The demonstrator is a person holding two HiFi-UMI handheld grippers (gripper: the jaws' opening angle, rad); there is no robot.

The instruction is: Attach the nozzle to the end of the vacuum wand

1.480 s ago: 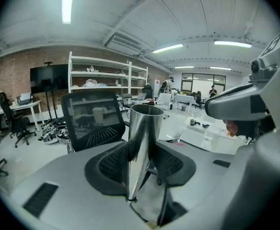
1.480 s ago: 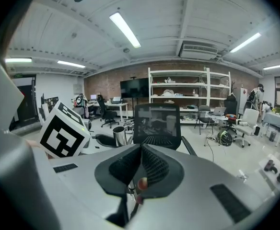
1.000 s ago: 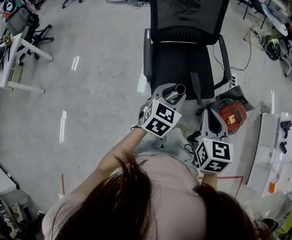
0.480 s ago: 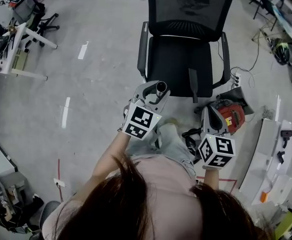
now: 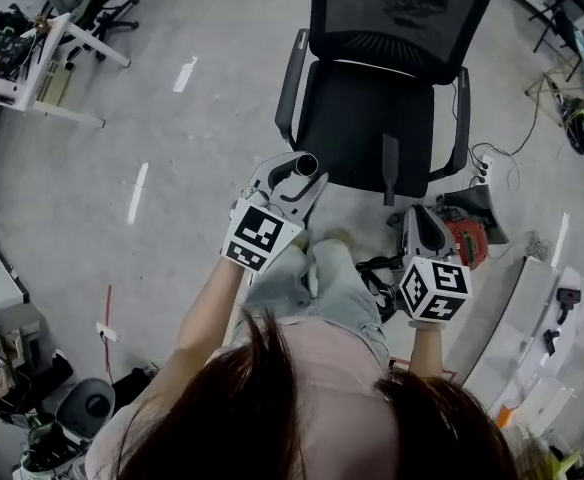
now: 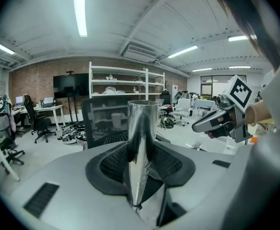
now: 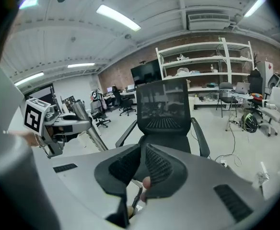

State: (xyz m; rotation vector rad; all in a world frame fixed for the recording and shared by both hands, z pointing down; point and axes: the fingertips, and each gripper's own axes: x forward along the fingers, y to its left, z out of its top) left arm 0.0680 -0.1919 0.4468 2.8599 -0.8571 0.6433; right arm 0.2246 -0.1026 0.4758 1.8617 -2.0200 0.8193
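Note:
My left gripper (image 5: 290,176) is shut on the shiny metal vacuum wand (image 5: 303,167), whose open end points toward the black office chair (image 5: 372,128). In the left gripper view the wand (image 6: 142,123) stands up between the jaws of the left gripper (image 6: 141,152). A dark narrow piece (image 5: 389,168), the nozzle by its look, lies on the chair seat's front right. My right gripper (image 5: 420,220) is shut with nothing in it, just left of the red vacuum body (image 5: 469,240) on the floor. Its closed jaws (image 7: 142,152) face the chair (image 7: 166,123).
The person's legs (image 5: 322,278) are below the grippers. A power strip and cables (image 5: 487,163) lie right of the chair. White boxes (image 5: 532,298) sit on the floor at right, and a desk with a chair (image 5: 42,58) stands at far left.
The left gripper with the wand has shifted left in the head view, off the seat's front edge. The right gripper stays beside the red vacuum body, still shut.

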